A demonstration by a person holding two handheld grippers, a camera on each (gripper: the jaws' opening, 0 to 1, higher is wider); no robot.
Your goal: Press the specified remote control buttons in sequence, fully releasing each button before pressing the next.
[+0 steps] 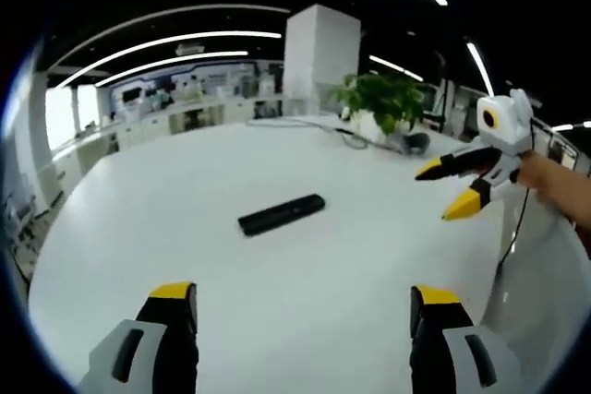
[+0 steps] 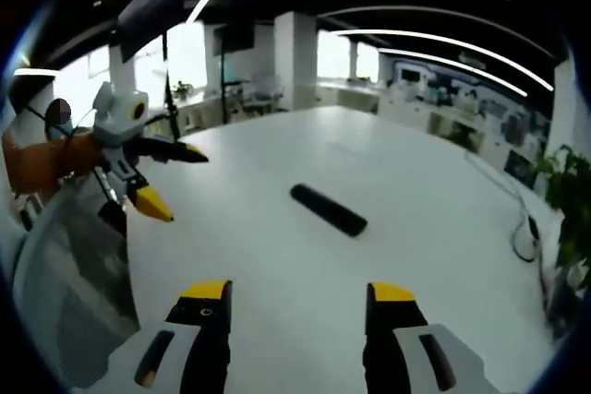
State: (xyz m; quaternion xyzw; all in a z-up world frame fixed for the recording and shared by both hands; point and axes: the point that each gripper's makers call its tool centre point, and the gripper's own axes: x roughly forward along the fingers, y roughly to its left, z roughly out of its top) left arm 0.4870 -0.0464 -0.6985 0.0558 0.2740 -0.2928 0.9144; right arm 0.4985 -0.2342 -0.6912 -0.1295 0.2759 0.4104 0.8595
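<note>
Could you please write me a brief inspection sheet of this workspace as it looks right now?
Surface: white table, mostly bare.
Job's things: black remote control lying flat near the table's middle, untouched, apart from both grippers.
Clutter: potted plant at the far edge in the left gripper view.
Grippers: left gripper open, raised short of the remote; right gripper open, also raised, facing the remote from the other side.
Cables: a cable trails on the table near the plant.
Surroundings: open office with a white pillar, ceiling strip lights, desks along the walls.
</note>
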